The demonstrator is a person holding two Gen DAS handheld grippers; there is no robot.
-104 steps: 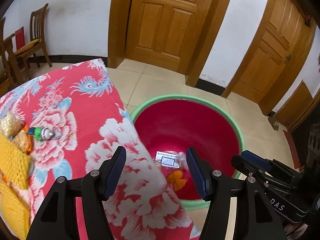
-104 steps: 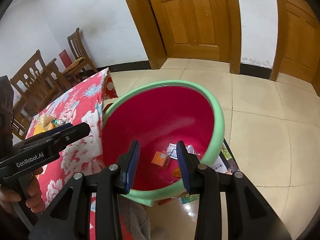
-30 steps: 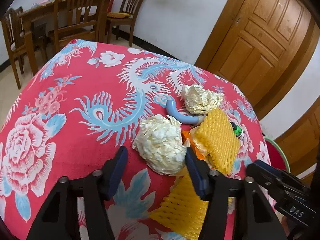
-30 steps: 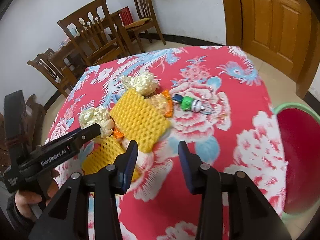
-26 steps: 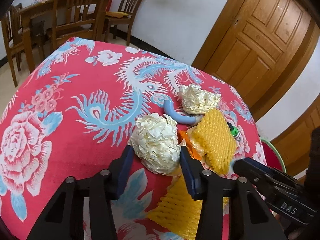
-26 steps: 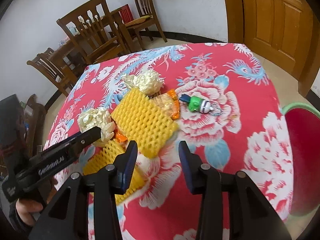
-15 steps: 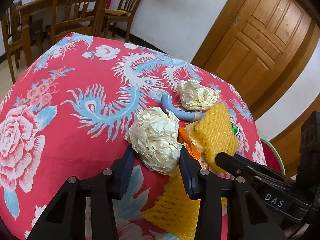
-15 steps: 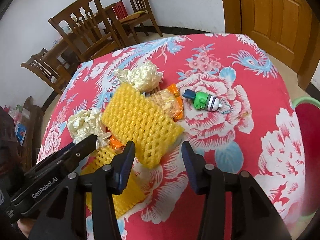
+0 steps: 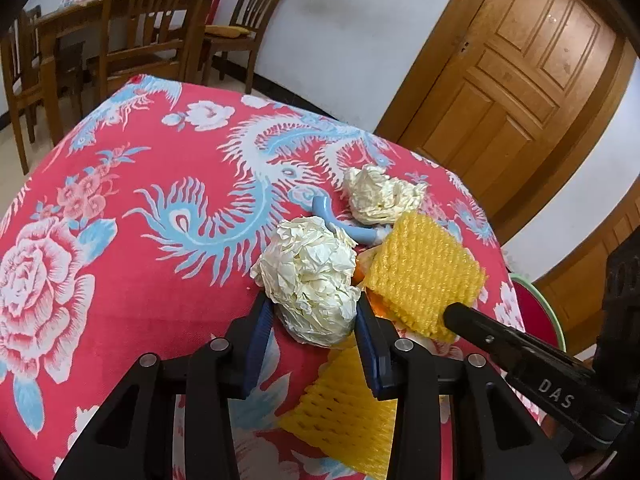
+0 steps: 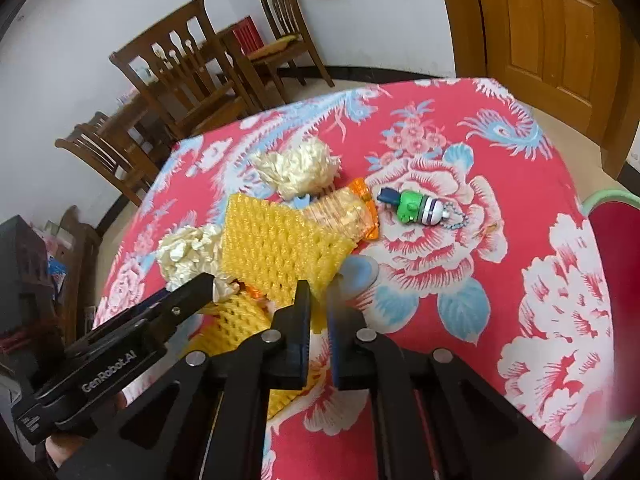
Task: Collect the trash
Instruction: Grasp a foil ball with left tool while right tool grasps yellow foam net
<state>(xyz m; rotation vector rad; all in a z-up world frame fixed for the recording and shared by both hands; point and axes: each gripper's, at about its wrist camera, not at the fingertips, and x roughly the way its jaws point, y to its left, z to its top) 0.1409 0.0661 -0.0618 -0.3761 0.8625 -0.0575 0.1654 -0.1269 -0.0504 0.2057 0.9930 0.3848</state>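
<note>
blue tube point(image 9: 352, 231): half-hidden | lower foam net point(image 9: 348, 412): cut off

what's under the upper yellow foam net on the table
Under the upper foam net lie an orange-edged snack wrapper, the end of a blue curved piece and part of a second net. How far each runs beneath is covered.

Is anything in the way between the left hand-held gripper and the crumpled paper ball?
Nothing visible. The left hand-held gripper already has the crumpled paper ball between its fingers, with no other thing between them.
</note>
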